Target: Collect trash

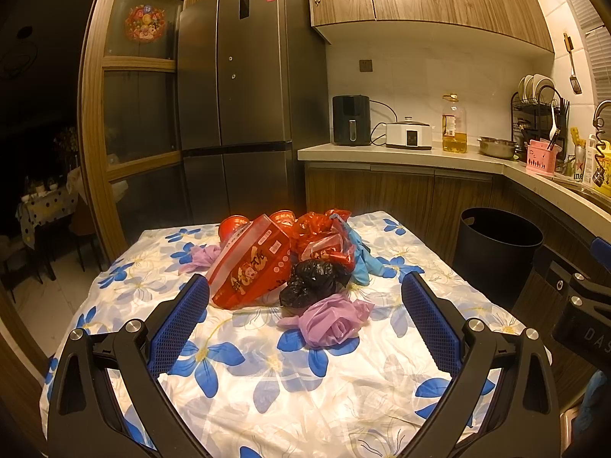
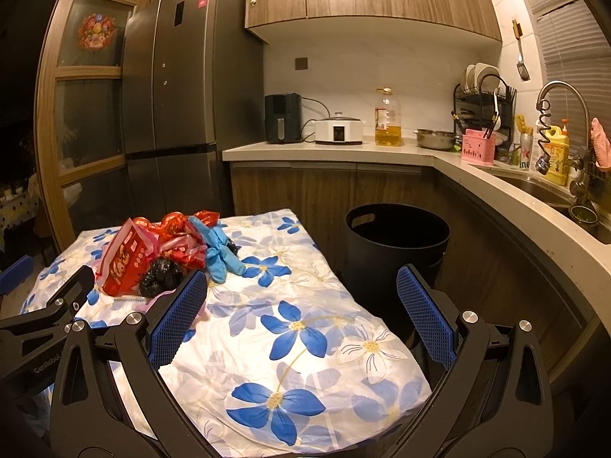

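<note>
A pile of trash lies on the flowered tablecloth (image 1: pixel 267 374): a red snack bag (image 1: pixel 252 267), a black plastic bag (image 1: pixel 313 280), a crumpled purple bag (image 1: pixel 330 322), red wrappers (image 1: pixel 324 233), a blue glove (image 1: pixel 362 263) and a second purple bag (image 1: pixel 202 257). My left gripper (image 1: pixel 305 301) is open and empty, its blue pads just short of the pile. My right gripper (image 2: pixel 301 294) is open and empty over the table's right part; the pile (image 2: pixel 160 255) is to its left. A black trash bin (image 2: pixel 397 240) stands on the floor right of the table; it also shows in the left wrist view (image 1: pixel 496 252).
A grey fridge (image 1: pixel 244 87) stands behind the table. A kitchen counter (image 2: pixel 382 152) runs along the back and right, with an air fryer, cooker, oil bottle (image 2: pixel 387 118), dish rack and sink (image 2: pixel 550 187). Wooden cabinets hang above.
</note>
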